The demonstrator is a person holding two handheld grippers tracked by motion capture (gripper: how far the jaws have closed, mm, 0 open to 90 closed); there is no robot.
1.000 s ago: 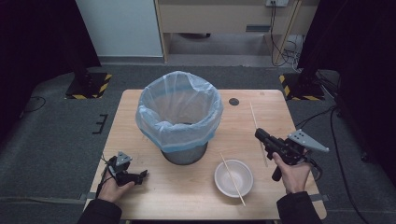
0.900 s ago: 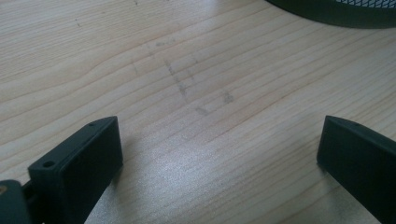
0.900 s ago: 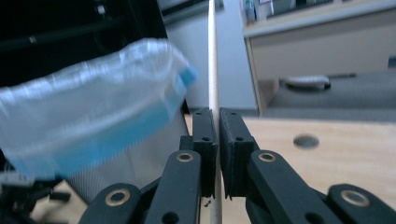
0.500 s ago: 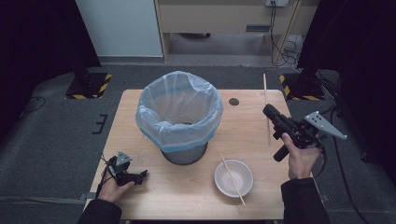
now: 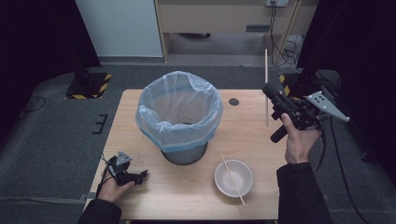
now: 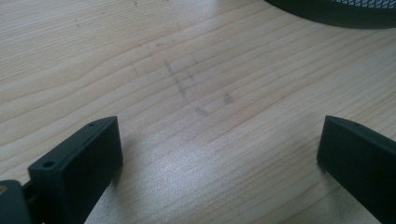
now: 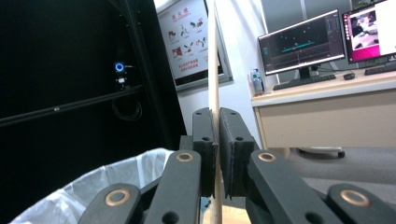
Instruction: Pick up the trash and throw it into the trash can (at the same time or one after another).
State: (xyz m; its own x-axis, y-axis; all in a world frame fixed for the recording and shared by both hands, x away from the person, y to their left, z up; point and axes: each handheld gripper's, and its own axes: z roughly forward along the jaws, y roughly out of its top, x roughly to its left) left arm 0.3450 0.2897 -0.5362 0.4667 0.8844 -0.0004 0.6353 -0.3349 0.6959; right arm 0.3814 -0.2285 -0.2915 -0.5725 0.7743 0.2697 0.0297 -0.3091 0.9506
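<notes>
**Wooden stick pinched upright at the table's right edge**

Black matte jaws of the right gripper are pressed together on a thin, pale wooden chopstick, held upright above the table's right edge. In the right gripper view the stick runs straight up between the flat pads; its top is cut off by the frame, its lower end hidden behind the jaw linkage.

Left gripper rests low at the near left corner of the table, jaws spread wide over bare light woodgrain with faint scuffs.

Centre: round dark mesh bin lined with a translucent, crinkled pale-blue bag; its contents can't be made out.

Near right: white round bowl with a second chopstick lying slantwise across it.

Small dark disc on the far tabletop, too small to tell what it is.
</notes>
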